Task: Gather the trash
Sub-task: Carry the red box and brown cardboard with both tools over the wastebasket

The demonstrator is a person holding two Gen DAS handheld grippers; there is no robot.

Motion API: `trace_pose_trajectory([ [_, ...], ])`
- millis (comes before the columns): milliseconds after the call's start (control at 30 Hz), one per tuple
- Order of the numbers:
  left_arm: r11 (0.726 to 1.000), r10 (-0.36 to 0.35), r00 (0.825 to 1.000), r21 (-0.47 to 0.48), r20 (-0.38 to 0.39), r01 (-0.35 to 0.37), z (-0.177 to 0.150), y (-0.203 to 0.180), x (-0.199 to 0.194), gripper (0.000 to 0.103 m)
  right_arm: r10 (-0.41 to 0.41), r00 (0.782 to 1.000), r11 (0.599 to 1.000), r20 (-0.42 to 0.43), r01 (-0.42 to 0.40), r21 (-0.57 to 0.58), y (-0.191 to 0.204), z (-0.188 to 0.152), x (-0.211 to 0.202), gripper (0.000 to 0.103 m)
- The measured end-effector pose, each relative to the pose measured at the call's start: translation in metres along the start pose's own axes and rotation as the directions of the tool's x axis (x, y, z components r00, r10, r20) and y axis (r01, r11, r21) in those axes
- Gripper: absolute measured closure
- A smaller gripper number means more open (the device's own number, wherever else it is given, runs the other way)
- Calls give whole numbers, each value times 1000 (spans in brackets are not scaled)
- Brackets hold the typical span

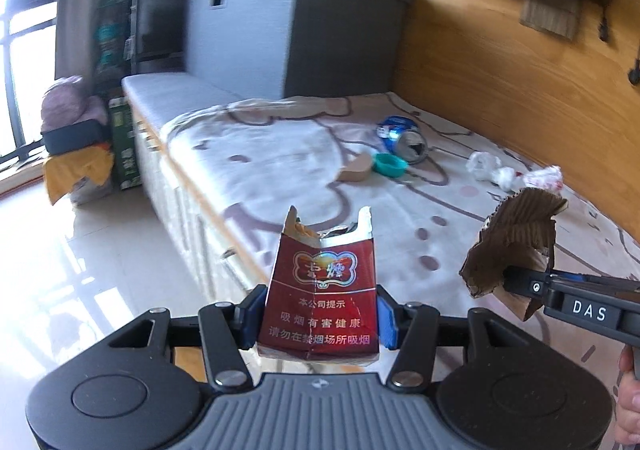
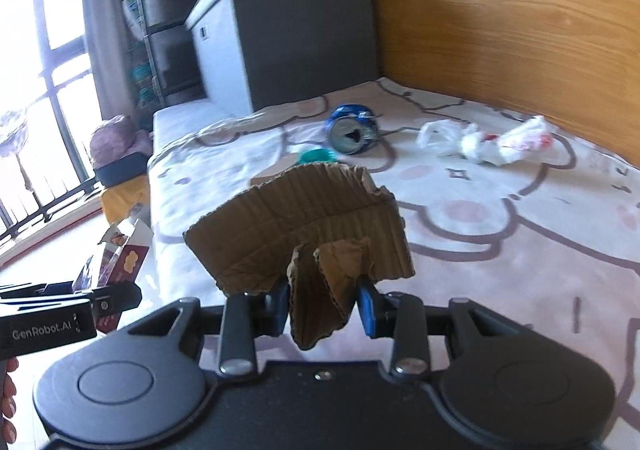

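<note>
1. My left gripper (image 1: 320, 324) is clamped on a red cigarette pack (image 1: 320, 290). Blue pads press both side faces; the pack stands upright with its torn, open top away from the camera.
2. In the right wrist view the same pack (image 2: 128, 262) shows at the left edge, held in the left gripper (image 2: 105, 293) over the glossy tiled floor (image 1: 80, 270), just off the bed's edge.
3. My right gripper (image 2: 323, 304) is clamped on a crumpled piece of corrugated cardboard (image 2: 304, 226). A folded flap sits between the blue pads; the wider sheet fans out above and in front of the fingers.
4. From the left wrist camera that cardboard (image 1: 516, 242) hangs at the right, above the patterned bedsheet (image 1: 304, 170), with the right gripper (image 1: 520, 286) coming in from the right edge.
5. Both loads are in the air, touching nothing but the pads.
6. Left on the sheet: a crushed blue can (image 2: 352, 128) on its side with its open end towards me, a teal lid (image 1: 387, 165) just beside it, and a tan round piece (image 1: 355, 170) touching the lid.
7. Crumpled white plastic bags (image 2: 486, 140) lie to the right of the can, near the wooden wall panel (image 2: 500, 30).
8. A grey storage box (image 2: 288, 34) stands at the far end of the bed.
9. Background is motion-blurred; small details there are not readable.
</note>
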State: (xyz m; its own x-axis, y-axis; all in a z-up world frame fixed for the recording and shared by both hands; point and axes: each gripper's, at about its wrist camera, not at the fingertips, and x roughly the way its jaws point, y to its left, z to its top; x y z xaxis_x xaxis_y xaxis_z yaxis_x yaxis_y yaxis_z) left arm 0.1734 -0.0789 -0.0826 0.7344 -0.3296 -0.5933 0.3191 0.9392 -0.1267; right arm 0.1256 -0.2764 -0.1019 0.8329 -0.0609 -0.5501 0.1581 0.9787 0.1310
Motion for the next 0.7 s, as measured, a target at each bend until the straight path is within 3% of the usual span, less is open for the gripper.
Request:
trace_pose_trajectory([
  [700, 971, 148, 988, -182, -39, -153, -46, 99, -31, 48, 122, 990, 977, -76, -133, -167, 100, -19, 16, 67],
])
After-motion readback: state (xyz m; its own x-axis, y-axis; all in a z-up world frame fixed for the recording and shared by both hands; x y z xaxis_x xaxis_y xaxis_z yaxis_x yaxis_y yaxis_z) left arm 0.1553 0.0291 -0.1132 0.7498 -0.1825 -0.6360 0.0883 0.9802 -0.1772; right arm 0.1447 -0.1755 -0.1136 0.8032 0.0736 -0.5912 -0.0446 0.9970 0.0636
